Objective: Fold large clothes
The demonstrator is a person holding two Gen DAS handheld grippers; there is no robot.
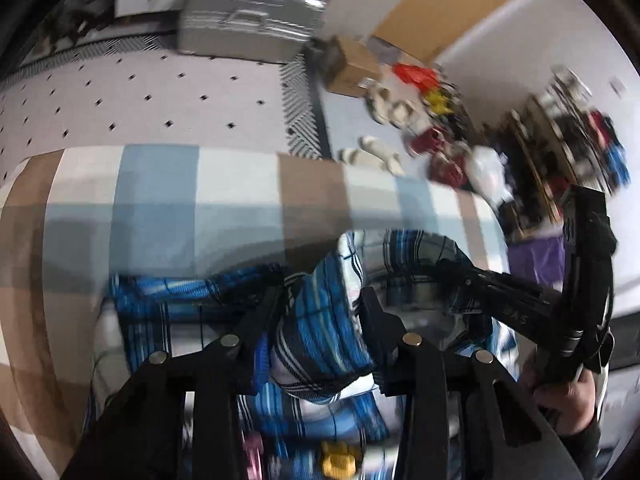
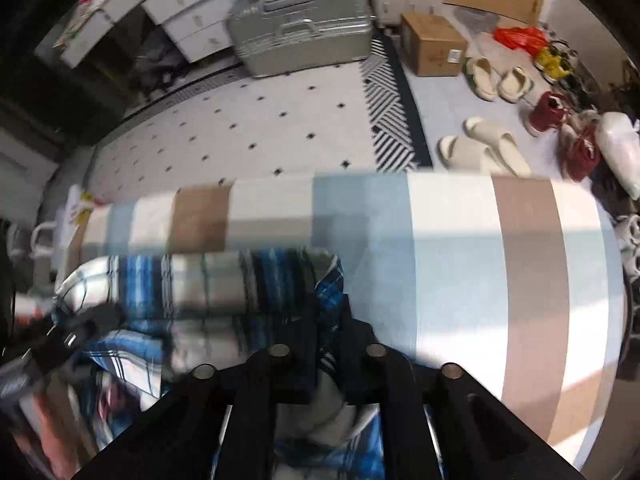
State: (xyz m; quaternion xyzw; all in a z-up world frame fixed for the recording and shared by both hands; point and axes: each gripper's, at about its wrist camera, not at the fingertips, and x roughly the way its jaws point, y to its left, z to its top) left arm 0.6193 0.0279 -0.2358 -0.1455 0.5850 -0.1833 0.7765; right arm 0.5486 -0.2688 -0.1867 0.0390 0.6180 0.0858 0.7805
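Near the bed's [image 2: 460, 240] front edge, I am pinching the plaid shirt [image 1: 320, 320] with both grippers: left gripper [image 1: 320, 308] clamped on a bunched fold, right gripper [image 2: 328, 344] closed on a thin edge. Soft, light cloth is sagging; gripping seams or corners seems safest.

Shelf clutter [image 1: 576, 136] motion-blurred, unidentifiable

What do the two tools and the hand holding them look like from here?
Both tools are matte black. The left tool and right tool each have flat angular linkage bars joined by round silver pins. From the left wrist view, the right tool's black frame carries faint white lettering, too blurred to read, and a bare-skinned hand with a dark cuff grips its handle.
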